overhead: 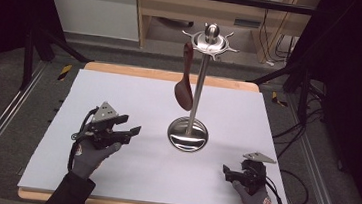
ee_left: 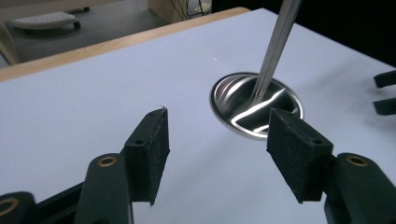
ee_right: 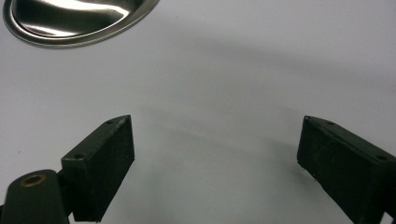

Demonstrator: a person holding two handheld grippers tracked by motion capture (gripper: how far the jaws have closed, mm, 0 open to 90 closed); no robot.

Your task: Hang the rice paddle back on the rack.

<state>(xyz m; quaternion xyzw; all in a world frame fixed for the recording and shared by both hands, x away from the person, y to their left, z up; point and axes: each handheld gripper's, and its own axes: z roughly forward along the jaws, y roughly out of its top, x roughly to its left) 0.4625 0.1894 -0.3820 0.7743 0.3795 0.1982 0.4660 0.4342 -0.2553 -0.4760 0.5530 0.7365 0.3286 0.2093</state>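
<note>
Spoon point(overhead: 185, 85) hangs on stand point(overhead: 194, 108) – both grippers point(overhead: 128, 131) point(overhead: 226, 172) wide open, empty – keep left jaws clear of pole while backing off.

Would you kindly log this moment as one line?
left gripper: open, empty | right gripper: open, empty | dark brown wooden spoon: hanging on steel utensil stand | white table

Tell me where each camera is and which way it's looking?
High view: above the person's side, looking down on the white table; both gloved hands, left tool and right tool show.
Left gripper view: rides the left tool, facing the metal stand; its open jaws show.
Right gripper view: rides the right tool, facing the table; its open jaws show.
All share the stand's shiny base.
</note>
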